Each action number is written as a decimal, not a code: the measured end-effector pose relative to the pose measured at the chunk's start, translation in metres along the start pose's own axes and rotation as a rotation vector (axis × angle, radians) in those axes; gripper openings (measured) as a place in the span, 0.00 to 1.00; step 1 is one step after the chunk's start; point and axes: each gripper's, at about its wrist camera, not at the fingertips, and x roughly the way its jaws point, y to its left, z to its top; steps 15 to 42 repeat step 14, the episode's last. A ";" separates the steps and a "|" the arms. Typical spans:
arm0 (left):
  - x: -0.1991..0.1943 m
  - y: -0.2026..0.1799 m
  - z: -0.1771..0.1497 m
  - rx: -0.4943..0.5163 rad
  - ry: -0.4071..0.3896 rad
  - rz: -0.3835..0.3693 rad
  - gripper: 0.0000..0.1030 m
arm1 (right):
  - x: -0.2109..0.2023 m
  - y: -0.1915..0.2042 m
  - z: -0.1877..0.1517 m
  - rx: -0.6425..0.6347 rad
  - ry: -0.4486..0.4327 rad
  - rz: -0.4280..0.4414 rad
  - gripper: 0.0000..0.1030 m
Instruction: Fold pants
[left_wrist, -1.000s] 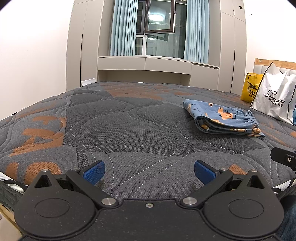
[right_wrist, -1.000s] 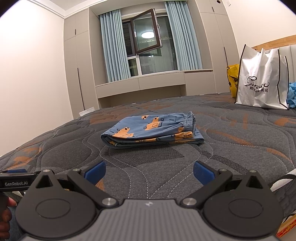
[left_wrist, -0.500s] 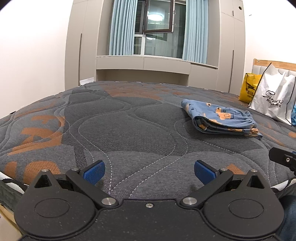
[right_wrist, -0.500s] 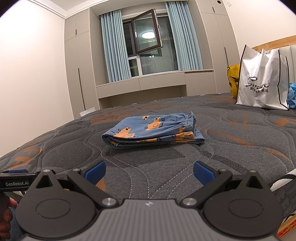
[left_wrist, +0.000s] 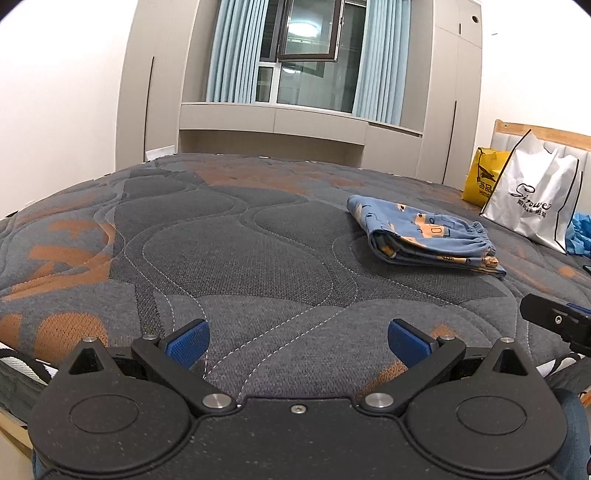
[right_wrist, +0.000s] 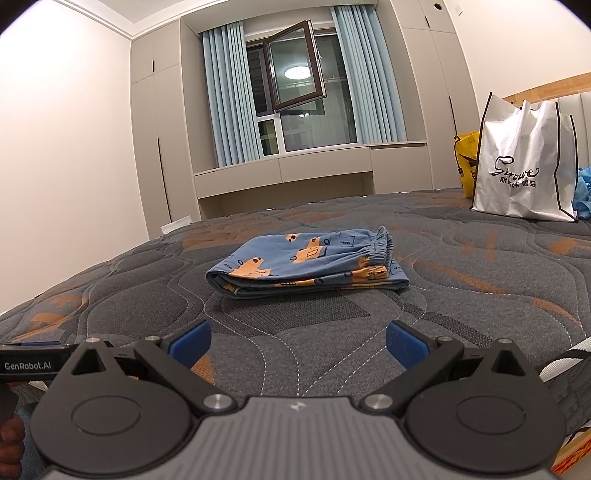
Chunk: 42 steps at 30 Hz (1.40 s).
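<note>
Blue pants with orange prints lie folded into a flat bundle on the grey and orange quilted mattress. My left gripper is open and holds nothing, well short of the pants, which lie ahead to its right. My right gripper is open too, with nothing between its blue pads, and the pants lie straight ahead of it, apart from the fingers. The other gripper's body shows at the right edge of the left wrist view and the left edge of the right wrist view.
A white shopping bag and a yellow bag stand on the mattress by the headboard at the right. Blue cloth lies beside them. Wardrobes and a window with curtains fill the far wall.
Both grippers stay open near the front edge of the mattress with only slight camera drift. The folded pants have not moved.
</note>
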 end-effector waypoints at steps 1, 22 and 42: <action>0.000 0.000 0.000 0.001 0.001 0.003 0.99 | 0.000 0.000 0.000 -0.001 0.001 0.000 1.00; 0.000 0.000 -0.001 0.000 0.001 -0.002 0.99 | -0.001 0.000 0.001 0.000 0.000 0.000 1.00; 0.000 0.000 -0.001 0.000 0.001 -0.002 0.99 | -0.001 0.000 0.001 0.000 0.000 0.000 1.00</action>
